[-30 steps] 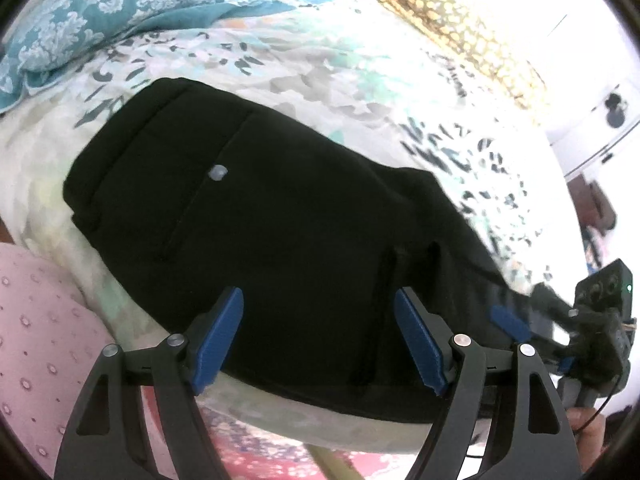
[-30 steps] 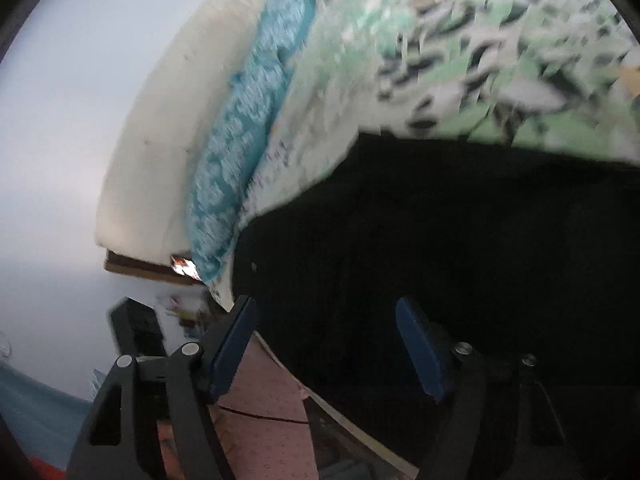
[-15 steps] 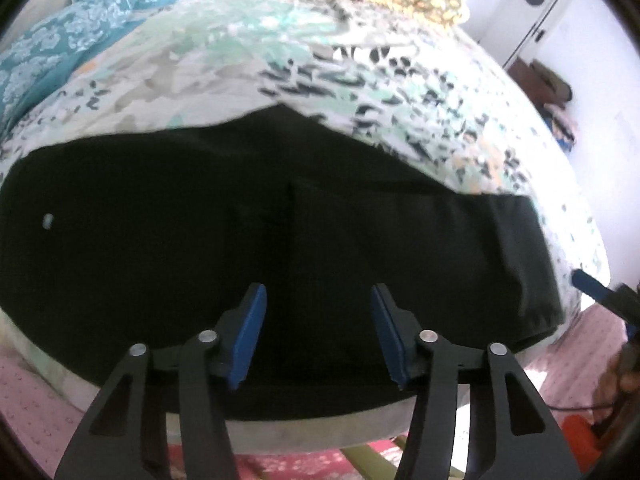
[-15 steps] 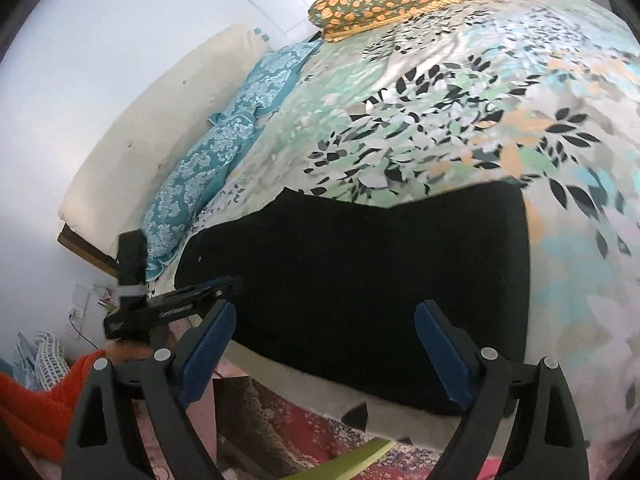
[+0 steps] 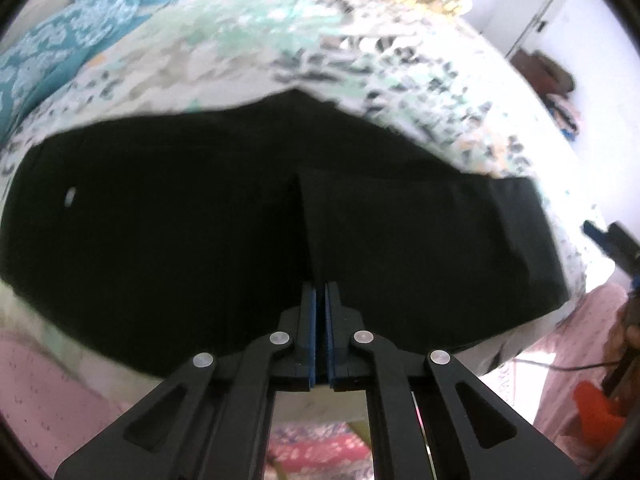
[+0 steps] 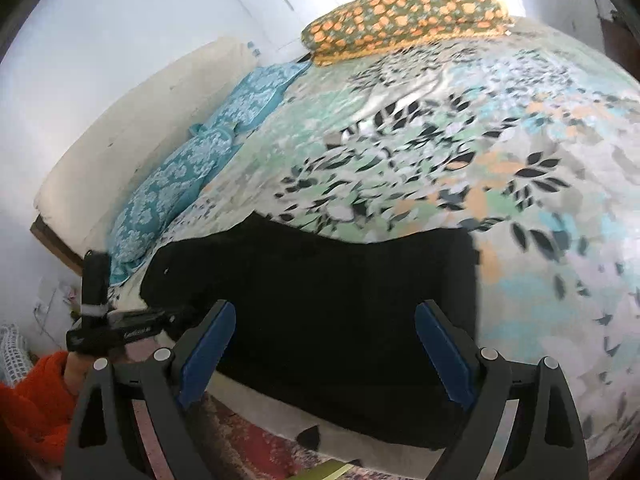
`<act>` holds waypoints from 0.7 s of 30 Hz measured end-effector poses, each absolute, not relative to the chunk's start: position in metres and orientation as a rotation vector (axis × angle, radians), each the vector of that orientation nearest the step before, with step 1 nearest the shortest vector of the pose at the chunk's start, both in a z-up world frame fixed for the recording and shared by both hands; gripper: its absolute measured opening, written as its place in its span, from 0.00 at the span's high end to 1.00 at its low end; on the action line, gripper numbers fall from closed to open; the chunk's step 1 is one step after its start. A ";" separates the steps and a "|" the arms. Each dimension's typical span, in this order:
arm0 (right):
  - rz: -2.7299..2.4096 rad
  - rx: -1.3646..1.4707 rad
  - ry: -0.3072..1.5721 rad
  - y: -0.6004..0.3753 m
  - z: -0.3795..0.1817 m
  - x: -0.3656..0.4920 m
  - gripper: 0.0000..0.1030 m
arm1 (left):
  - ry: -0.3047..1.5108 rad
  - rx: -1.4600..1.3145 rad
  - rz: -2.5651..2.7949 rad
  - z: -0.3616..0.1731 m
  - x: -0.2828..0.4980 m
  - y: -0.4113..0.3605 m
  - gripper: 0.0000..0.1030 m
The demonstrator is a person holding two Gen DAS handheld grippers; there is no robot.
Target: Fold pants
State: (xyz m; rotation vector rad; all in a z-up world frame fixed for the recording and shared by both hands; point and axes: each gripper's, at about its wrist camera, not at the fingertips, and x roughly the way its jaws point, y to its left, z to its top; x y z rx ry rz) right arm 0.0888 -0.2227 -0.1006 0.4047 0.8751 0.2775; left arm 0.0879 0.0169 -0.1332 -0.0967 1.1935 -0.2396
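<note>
A big bed (image 6: 460, 128) with a leafy cover is holding the black pants (image 5: 200, 216), which are lying flat along its near edge. An orange-spotted pillow (image 6: 400, 12) is sitting at the bed's far end. The left gripper (image 5: 320, 292) is squeezing its blue pads together at the pants' near edge; whether cloth is caught, I cannot tell. The right gripper (image 6: 324, 332) is hanging wide apart above the pants.

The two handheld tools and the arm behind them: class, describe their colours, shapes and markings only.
Each tool, left tool and right tool, has black angular linkage arms with triangular cut-outs, silver round pivot pins, and blue pads lining the fingers. Seen from the right view, the left tool's black body carries small white lettering and a white band. The person's sleeve is orange.
</note>
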 end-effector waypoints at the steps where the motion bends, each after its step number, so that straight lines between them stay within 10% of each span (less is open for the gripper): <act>1: 0.263 0.403 0.881 -0.224 -0.102 0.090 0.12 | 1.204 -0.093 -0.227 -0.136 0.089 0.018 0.98; 10: 0.317 0.334 1.199 -0.191 -0.175 0.108 0.11 | 1.229 0.063 -0.187 -0.149 0.093 0.002 0.87; 15: 0.300 0.325 1.050 -0.197 -0.137 0.100 0.11 | 1.140 -0.123 -0.067 -0.121 0.088 0.041 0.29; 21: 0.235 0.253 1.007 -0.197 -0.131 0.100 0.00 | 1.021 -0.292 -0.058 -0.100 0.102 0.057 0.19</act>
